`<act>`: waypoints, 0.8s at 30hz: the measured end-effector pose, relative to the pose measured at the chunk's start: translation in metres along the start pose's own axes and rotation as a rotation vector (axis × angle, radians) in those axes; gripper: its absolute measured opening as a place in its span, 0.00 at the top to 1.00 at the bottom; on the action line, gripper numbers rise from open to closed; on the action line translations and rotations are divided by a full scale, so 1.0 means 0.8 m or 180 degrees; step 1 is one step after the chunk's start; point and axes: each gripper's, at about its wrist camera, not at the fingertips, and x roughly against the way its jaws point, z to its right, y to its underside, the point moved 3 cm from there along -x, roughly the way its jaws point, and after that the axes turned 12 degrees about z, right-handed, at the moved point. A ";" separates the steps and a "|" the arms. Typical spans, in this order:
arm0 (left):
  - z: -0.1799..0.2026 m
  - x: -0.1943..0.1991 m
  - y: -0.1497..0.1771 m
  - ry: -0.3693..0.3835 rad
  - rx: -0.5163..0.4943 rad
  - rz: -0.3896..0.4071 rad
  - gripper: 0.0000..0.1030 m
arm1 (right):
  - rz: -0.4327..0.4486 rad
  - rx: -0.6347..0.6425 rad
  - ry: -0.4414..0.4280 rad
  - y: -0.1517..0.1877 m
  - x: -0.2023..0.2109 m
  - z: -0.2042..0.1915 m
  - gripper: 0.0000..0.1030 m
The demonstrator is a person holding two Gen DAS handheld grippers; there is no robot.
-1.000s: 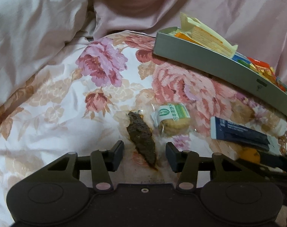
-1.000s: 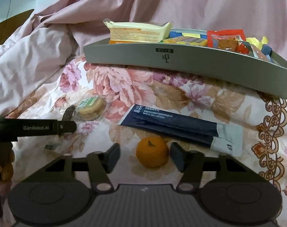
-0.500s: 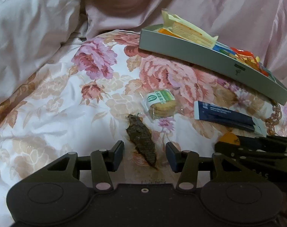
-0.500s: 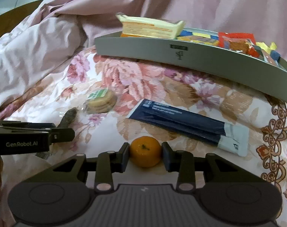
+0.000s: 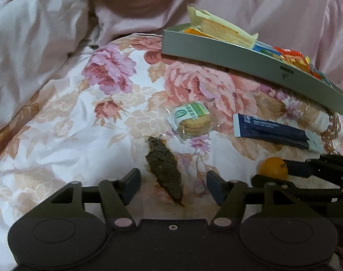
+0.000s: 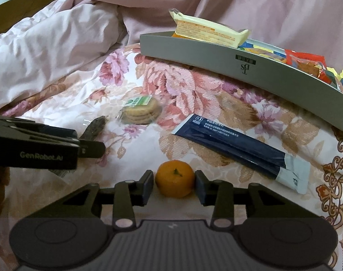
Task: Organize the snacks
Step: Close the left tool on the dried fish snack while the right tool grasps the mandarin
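A dark brown strip snack [image 5: 164,167] lies on the flowered bedspread between the fingers of my left gripper [image 5: 172,186]. Its jaws are opening and neither pad touches the strip. My right gripper [image 6: 174,186] has a small tangerine [image 6: 174,178] between its pads. They sit against the fruit's sides while the jaws ease open, and the fruit rests on the cloth. The left wrist view also shows the tangerine [image 5: 273,169] at the right. A clear pack of round biscuits [image 5: 191,122] and a long dark blue packet [image 6: 239,149] lie beyond. The grey tray [image 6: 216,54] behind holds several wrapped snacks.
A crumpled pink duvet [image 5: 35,45] rises at the left and behind the tray. The left gripper's body [image 6: 35,149] reaches in from the left edge of the right wrist view, close to the tangerine. The tray sits tilted on the soft bedspread [image 5: 81,135].
The right jaws came in from wide apart to the tangerine's sides. The left jaws have spread a little around the dark strip. Both views have rolled slightly.
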 end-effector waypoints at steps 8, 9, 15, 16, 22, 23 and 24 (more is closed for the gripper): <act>-0.002 -0.007 -0.001 -0.0078 0.0026 -0.0057 0.37 | 0.0018 0.0013 -0.0014 0.001 -0.002 -0.001 0.51; -0.003 -0.008 -0.001 -0.0087 0.0022 -0.0060 0.39 | 0.0016 0.0011 -0.0017 0.001 -0.002 -0.001 0.51; -0.007 -0.004 0.000 -0.0118 0.0033 -0.0061 0.51 | -0.0004 0.0020 -0.0024 0.000 -0.002 -0.002 0.62; -0.007 -0.004 0.000 -0.0111 0.0033 -0.0063 0.51 | -0.0003 0.0037 -0.0022 0.000 -0.002 -0.002 0.62; 0.000 0.009 0.002 -0.0063 -0.0013 -0.0012 0.52 | 0.0033 0.0183 -0.0006 -0.001 0.000 -0.009 0.62; 0.001 0.012 0.002 -0.0047 -0.0028 0.0020 0.53 | 0.0043 0.0230 -0.0004 0.000 0.000 -0.011 0.62; 0.002 0.015 0.003 -0.0025 -0.0026 0.0058 0.53 | 0.0053 0.0280 -0.0005 0.000 0.001 -0.014 0.62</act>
